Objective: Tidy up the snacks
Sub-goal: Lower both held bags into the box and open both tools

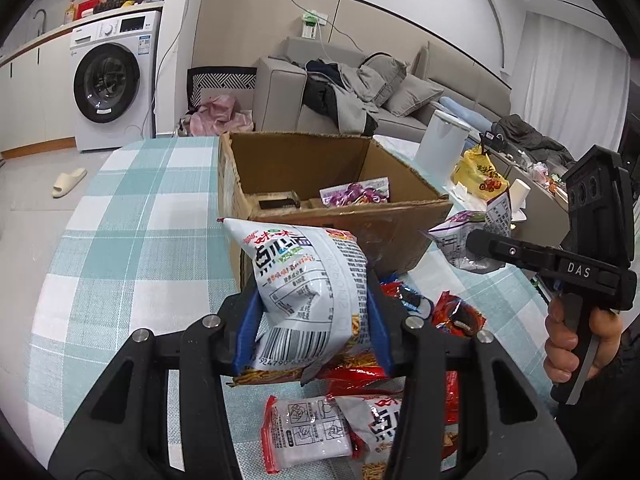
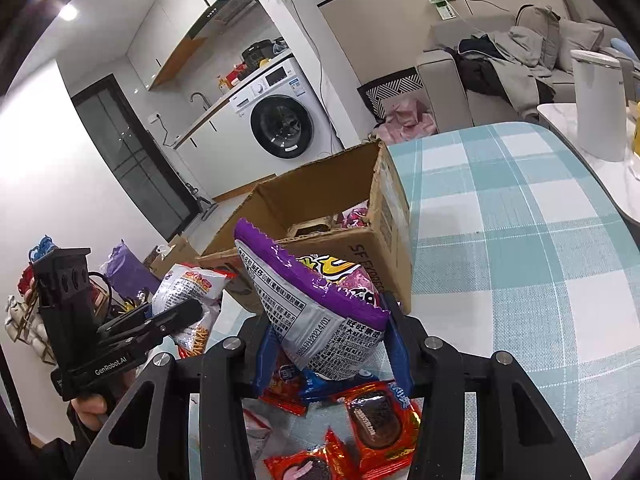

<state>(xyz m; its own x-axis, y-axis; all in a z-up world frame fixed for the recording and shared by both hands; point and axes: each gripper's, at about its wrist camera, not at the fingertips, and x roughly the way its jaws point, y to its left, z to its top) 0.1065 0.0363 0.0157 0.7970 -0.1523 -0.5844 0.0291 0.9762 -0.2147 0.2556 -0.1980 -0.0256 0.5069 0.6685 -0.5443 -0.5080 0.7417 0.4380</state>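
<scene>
2 grippers, each clamped on a snack above the checked table (image 1: 132, 200): left gripper (image 1: 308, 320) pinches a white noodle-snack bag (image 1: 304, 276), right gripper (image 2: 332, 344) a purple-edged packet (image 2: 316, 312); carry both clear over the cardboard box (image 1: 400, 236) rim before releasing inside.

Left gripper (image 1: 312, 312): blue pads clamped on a white snack bag (image 1: 308, 280), pointing forward and downward.
Right gripper (image 2: 328, 340): blue pads closed on a purple-edged snack bag (image 2: 316, 308), angled downward.
Right hand (image 1: 576, 344): wrapped around its gripper's handle.
</scene>
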